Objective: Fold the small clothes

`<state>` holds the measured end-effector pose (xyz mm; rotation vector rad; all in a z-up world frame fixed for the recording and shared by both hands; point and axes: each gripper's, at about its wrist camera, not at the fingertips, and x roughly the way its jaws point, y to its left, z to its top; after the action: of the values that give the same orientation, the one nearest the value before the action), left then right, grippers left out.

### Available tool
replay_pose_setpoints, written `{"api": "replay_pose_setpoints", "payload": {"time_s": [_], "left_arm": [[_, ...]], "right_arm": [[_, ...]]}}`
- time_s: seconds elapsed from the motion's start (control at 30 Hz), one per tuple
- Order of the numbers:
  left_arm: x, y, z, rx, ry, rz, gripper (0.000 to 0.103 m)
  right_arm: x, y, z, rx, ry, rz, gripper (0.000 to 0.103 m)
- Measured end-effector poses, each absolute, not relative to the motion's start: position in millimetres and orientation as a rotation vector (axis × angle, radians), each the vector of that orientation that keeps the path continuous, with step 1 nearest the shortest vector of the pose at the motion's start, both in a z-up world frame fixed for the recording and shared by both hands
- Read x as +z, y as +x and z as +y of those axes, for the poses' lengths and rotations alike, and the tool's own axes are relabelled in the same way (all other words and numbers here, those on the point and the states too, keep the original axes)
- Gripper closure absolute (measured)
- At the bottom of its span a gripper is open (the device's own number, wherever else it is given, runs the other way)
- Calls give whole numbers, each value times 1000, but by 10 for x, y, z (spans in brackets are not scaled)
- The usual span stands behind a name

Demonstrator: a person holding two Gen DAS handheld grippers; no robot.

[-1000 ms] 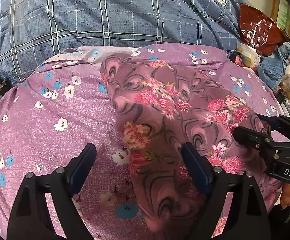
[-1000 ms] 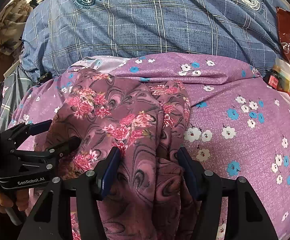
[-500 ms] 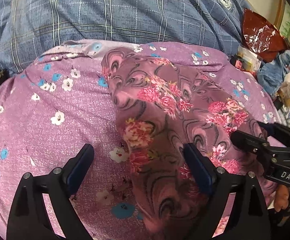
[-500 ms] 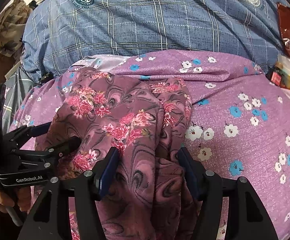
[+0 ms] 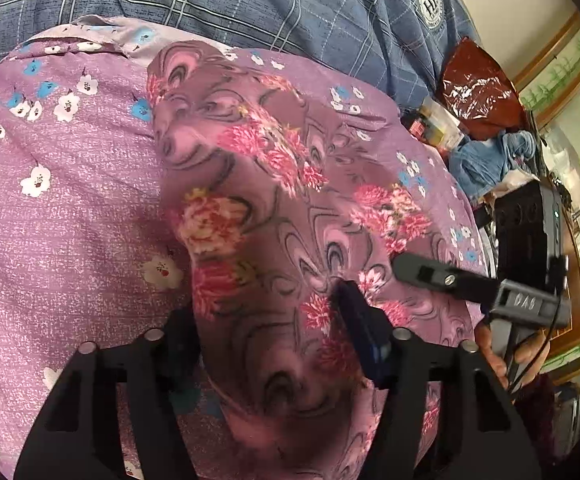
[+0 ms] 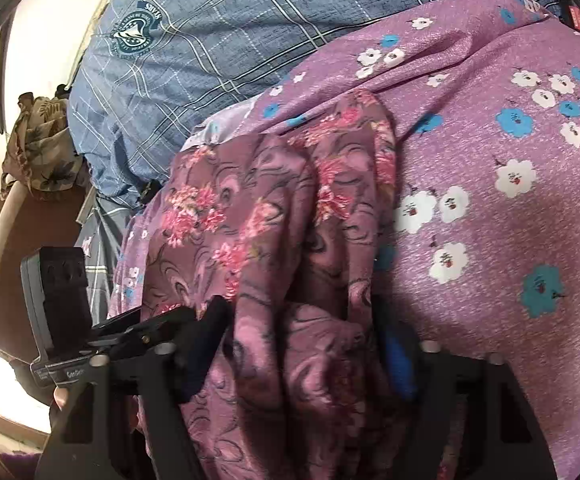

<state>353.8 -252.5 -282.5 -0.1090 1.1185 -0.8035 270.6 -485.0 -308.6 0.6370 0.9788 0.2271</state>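
Note:
A mauve garment with pink flowers and dark swirls (image 5: 274,216) lies bunched on a purple flowered sheet (image 5: 58,216). My left gripper (image 5: 268,320) has narrowed its jaws around the garment's near edge, and cloth fills the gap between the fingers. My right gripper (image 6: 302,332) likewise has its jaws around a thick fold of the same garment (image 6: 266,232). Each gripper shows in the other's view: the right one at the right of the left wrist view (image 5: 450,280), the left one at the lower left of the right wrist view (image 6: 130,332).
A blue plaid quilt (image 5: 250,0) lies behind the sheet. A red plastic bag (image 5: 478,88), a blue cloth (image 5: 490,160) and small jars crowd the far right. A brown patterned cloth (image 6: 38,152) hangs over a chair at the left of the right wrist view.
Both grippers' jaws have closed in on the garment from wide open. Both grippers have tilted, and the garment's near edge has bunched up between the fingers.

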Motion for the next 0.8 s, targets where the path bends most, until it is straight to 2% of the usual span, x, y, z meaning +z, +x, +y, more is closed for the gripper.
{"api": "replay_pose_setpoints", "payload": {"time_s": [0.07,0.17,0.23,0.8], "left_arm": [[-2777,3514,-2522,-794,-95,1097,59],[-2703,3490,-2528,-790,-62,1067,68],[-2663,3494,-2512,-792,-61,1062,70],[-2047,3581,-1742,-675,-110,902,71]], "right_arm": [[-3034,2683,-4767,210,574,961,54],[-2942,2649,-4693,193,527,934,58],[-2889,2633,-4671,187,507,916,59],[-2466,2740,-4018,308,505,738,61]]}}
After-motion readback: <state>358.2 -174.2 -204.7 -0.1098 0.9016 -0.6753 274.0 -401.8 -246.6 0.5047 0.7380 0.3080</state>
